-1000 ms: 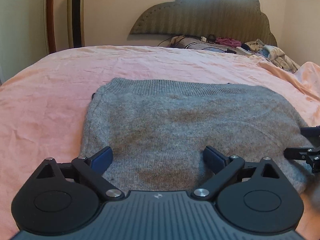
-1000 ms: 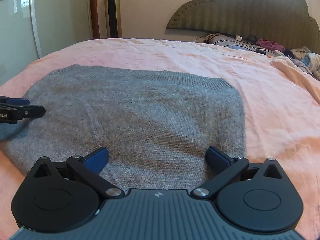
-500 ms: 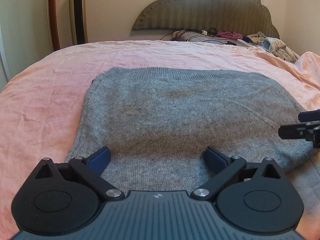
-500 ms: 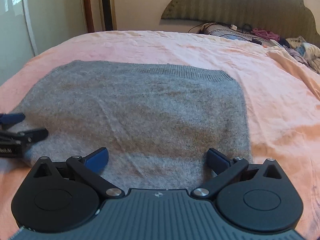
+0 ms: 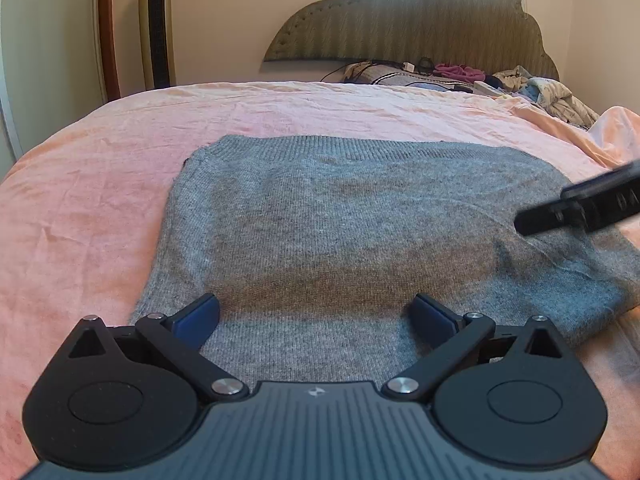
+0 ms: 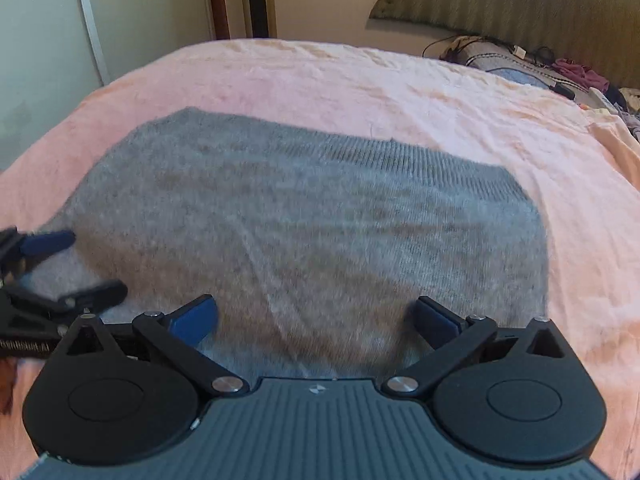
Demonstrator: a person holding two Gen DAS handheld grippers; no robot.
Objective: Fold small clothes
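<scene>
A grey knitted sweater point(image 5: 340, 220) lies flat on the pink bedsheet point(image 5: 80, 200). The left gripper point(image 5: 316, 316) and right gripper point(image 6: 316, 316) hover over its near edge, jaws wide, holding nothing. Advisable: pinch both near corners evenly, then lift together toward the ribbed hem.

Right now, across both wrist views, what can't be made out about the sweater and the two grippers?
- Grey sweater: its near edge is hidden behind the left gripper body in the left wrist view, and behind the right gripper body in the right wrist view.
- Sleeves: none visible; whether they are tucked under cannot be told.
- Right wrist view: motion blur smears the knit.
- Clothes pile by the headboard: too small to identify.
</scene>
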